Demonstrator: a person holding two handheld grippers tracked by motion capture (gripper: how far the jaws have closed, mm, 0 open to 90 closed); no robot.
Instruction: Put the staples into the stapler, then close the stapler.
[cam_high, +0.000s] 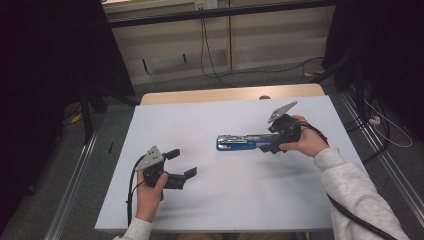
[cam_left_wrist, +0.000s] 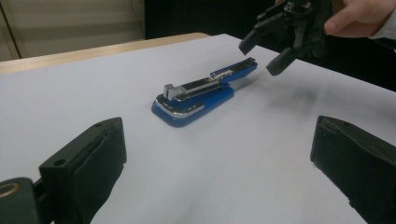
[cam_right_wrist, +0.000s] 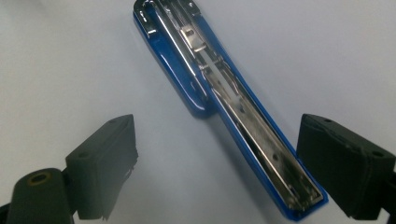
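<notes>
The blue stapler (cam_high: 239, 142) lies swung open on the tabletop (cam_high: 225, 200), just right of centre. The right gripper (cam_high: 272, 145), jaws released, hovers at its 3 o'clock end. The left gripper (cam_high: 181, 163) waits released at 8 o'clock. Opening appears done; loading or closing remains.

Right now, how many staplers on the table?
1. A blue stapler lies swung open near the middle of the white table, its far end just under the right gripper, whose jaws stand open and clear of it. The left gripper is off to the left, apart.
</notes>
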